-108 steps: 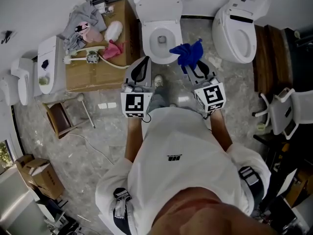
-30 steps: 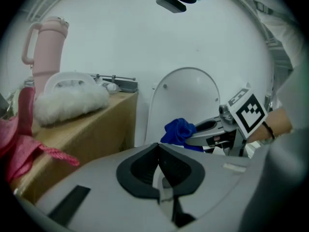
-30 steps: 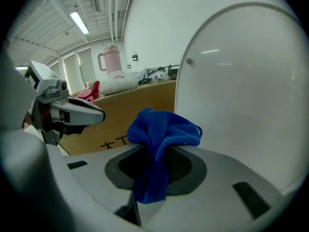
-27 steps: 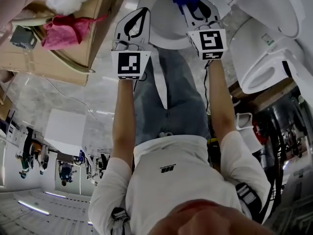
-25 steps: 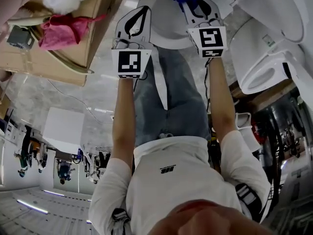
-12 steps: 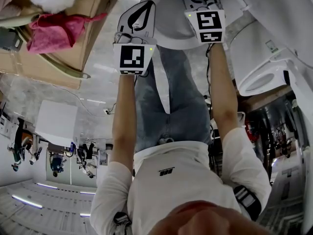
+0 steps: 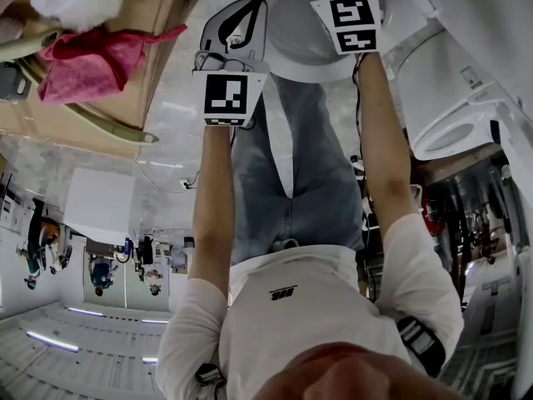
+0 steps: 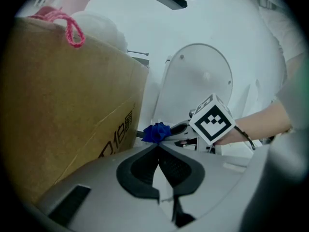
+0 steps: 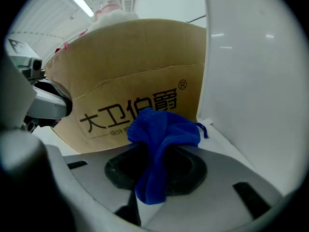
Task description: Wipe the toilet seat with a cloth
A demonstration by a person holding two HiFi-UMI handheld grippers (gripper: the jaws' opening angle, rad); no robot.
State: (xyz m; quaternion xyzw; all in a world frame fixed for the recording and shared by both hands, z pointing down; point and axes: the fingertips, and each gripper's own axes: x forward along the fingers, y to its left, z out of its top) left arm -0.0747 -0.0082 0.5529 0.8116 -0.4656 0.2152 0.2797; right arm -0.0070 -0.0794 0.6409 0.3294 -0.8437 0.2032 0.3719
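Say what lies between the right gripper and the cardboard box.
The blue cloth, pinched in the right gripper, bunches up before the cardboard box, as the right gripper view shows.

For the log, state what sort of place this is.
Probably a toilet showroom or storeroom: one white ceramic toilet ahead, a second white toilet at right, and a brown printed cardboard box.

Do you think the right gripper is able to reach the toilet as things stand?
Probably yes: the right gripper, shut on the blue cloth, has the white toilet close alongside with nothing between.
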